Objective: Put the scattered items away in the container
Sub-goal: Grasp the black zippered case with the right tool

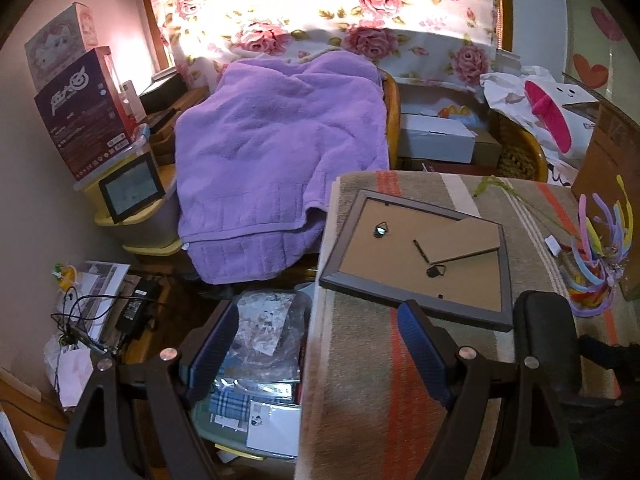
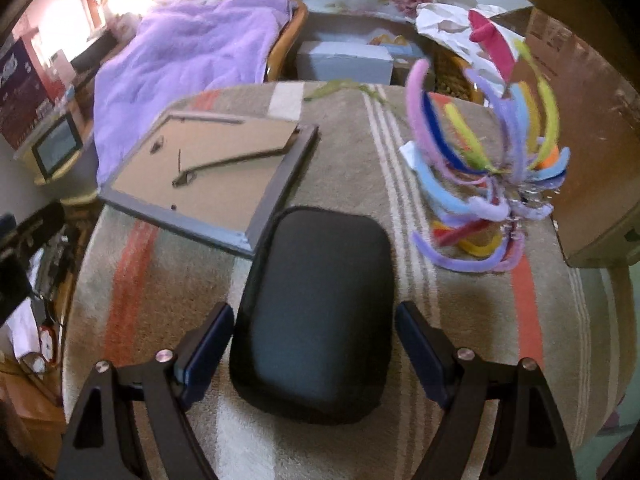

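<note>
A black zip case (image 2: 316,312) lies on the striped cloth surface (image 2: 460,340), between the fingers of my open right gripper (image 2: 314,352); the pads do not touch it. The case also shows in the left wrist view (image 1: 548,332). A grey picture frame (image 1: 424,256) lies face down on the cloth, also in the right wrist view (image 2: 208,176). A bunch of coloured pipe cleaners (image 2: 496,168) stands to the right, also in the left wrist view (image 1: 600,248). My left gripper (image 1: 316,356) is open and empty at the cloth's left edge. A cardboard box (image 2: 592,132) stands at the right.
A purple blanket (image 1: 272,160) covers a chair behind the table. Boxes (image 1: 436,136) and a white bag (image 1: 536,100) lie at the back. Below the table's left edge are bins of papers (image 1: 260,360) and cables (image 1: 100,320). A small dark frame (image 1: 132,192) stands at the left.
</note>
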### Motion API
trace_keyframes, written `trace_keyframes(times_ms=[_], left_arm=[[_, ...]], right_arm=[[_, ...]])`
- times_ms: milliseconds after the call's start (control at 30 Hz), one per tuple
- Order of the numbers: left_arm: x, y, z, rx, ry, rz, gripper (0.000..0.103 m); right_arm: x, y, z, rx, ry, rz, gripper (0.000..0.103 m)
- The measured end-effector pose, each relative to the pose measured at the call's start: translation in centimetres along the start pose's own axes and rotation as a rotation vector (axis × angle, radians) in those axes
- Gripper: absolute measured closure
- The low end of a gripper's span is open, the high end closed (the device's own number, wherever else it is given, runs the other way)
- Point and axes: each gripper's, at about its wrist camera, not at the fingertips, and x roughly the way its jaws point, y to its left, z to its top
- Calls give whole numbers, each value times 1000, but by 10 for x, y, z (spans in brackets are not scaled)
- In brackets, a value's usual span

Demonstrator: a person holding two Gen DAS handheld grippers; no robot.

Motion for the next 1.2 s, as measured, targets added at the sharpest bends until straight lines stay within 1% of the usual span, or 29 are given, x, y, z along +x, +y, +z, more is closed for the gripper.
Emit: trace_keyframes(times_ms=[100, 167, 333, 433, 533, 867, 1067, 1200], left_arm=[[7, -5, 0, 14, 7, -8, 18], [11, -7, 1, 26, 2, -14, 18], [28, -5, 4, 40, 18, -33, 18], [35, -1, 6, 41, 19, -25, 18], [39, 1, 8, 36, 16, -22, 18], [44, -4, 10, 52, 9, -25, 18], [39, -19, 15, 63, -3, -66, 18], [36, -40, 20, 85, -12, -106, 18]], right_arm=[[15, -1, 0, 13, 57, 0, 14], [18, -8, 0, 60, 50, 22, 14], [20, -7, 3, 41, 14, 20, 14], [20, -7, 4, 44, -7, 23, 14], [19, -8, 4, 47, -26, 25, 18], [17, -14, -1, 75, -50, 34, 23], [4, -26, -7, 70, -74, 14, 23], [-13, -36, -10, 45, -106, 10, 23]])
